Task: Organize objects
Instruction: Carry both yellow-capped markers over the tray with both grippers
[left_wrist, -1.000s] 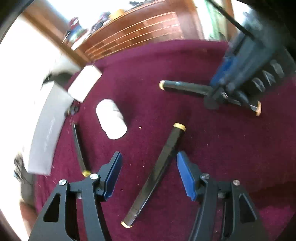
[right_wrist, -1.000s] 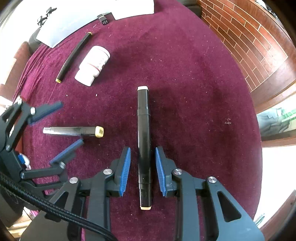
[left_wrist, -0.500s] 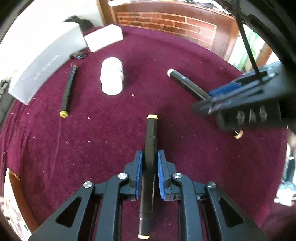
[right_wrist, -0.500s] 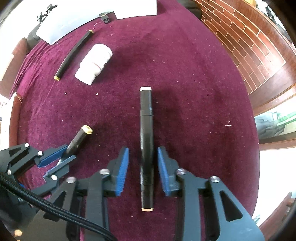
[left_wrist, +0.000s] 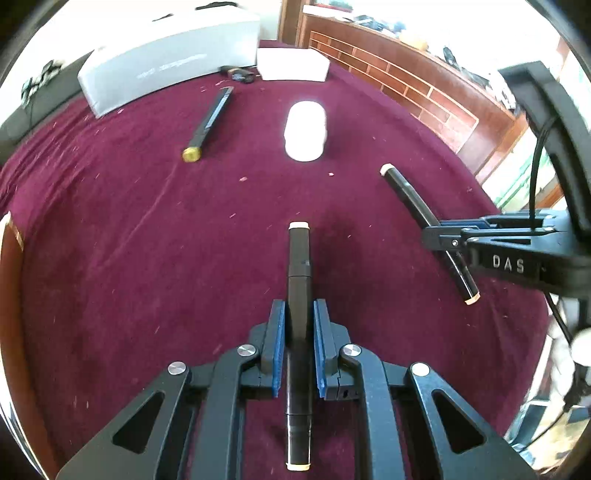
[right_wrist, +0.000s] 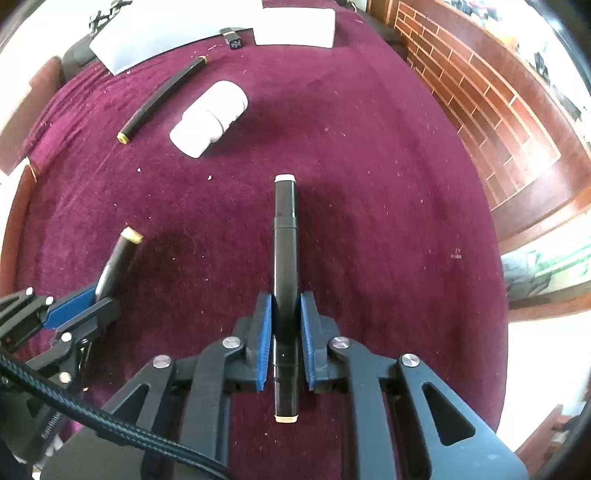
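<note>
My left gripper (left_wrist: 299, 347) squeezes 1 black marker (left_wrist: 298, 295). My right gripper (right_wrist: 285, 332) squeezes another marker (right_wrist: 284, 258). They could slip out if I tip them.

The middle of the marker (left_wrist: 298, 280) in the left gripper (left_wrist: 299, 325) lay hidden between the blue pads, and the same held for the other marker (right_wrist: 284, 240) in the right gripper (right_wrist: 285, 314). In the left wrist view, the right gripper's finger covered a stretch of that second marker. The printing on the grey box (left_wrist: 166, 70) was too blurred to read, and the small dark thing (left_wrist: 236, 74) beside it could not be made out. The white bottle (left_wrist: 306, 131) was washed out by glare, with no label readable. Clutter on the wooden shelf (left_wrist: 406, 77) was too small to tell. Both views cut off the gripper bodies at the bottom edge, and the red cloth (right_wrist: 369, 147) ran out of sight at the rim.
</note>
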